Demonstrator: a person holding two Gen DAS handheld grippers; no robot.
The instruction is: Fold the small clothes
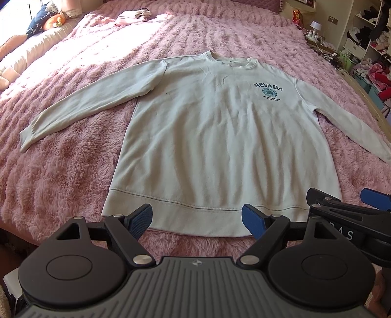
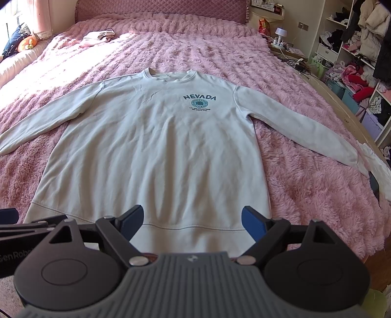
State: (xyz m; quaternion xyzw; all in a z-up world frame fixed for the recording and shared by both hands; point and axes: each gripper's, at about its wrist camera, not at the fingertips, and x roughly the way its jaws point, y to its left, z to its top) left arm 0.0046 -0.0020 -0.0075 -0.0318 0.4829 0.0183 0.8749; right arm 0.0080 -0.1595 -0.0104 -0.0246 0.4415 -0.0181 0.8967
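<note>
A pale grey-white sweatshirt [image 1: 215, 137] [image 2: 156, 146] with a blue "NEVADA" print lies flat and face up on the pink bed, both sleeves spread outward, hem nearest me. My left gripper [image 1: 197, 221] hovers open over the hem's left half, nothing between its blue pads. My right gripper [image 2: 192, 221] is open above the hem's right half, also holding nothing. In the left wrist view the right gripper [image 1: 342, 203] shows at the right edge, beside the hem's right corner.
The fluffy pink bedspread [image 1: 61, 171] [image 2: 305, 183] covers the bed all around. A small pink garment [image 1: 133, 17] and pillows [image 1: 44, 22] lie at the head. White cloth [image 2: 374, 166] rests by the right sleeve cuff. Cluttered shelves [image 2: 354, 61] stand along the right.
</note>
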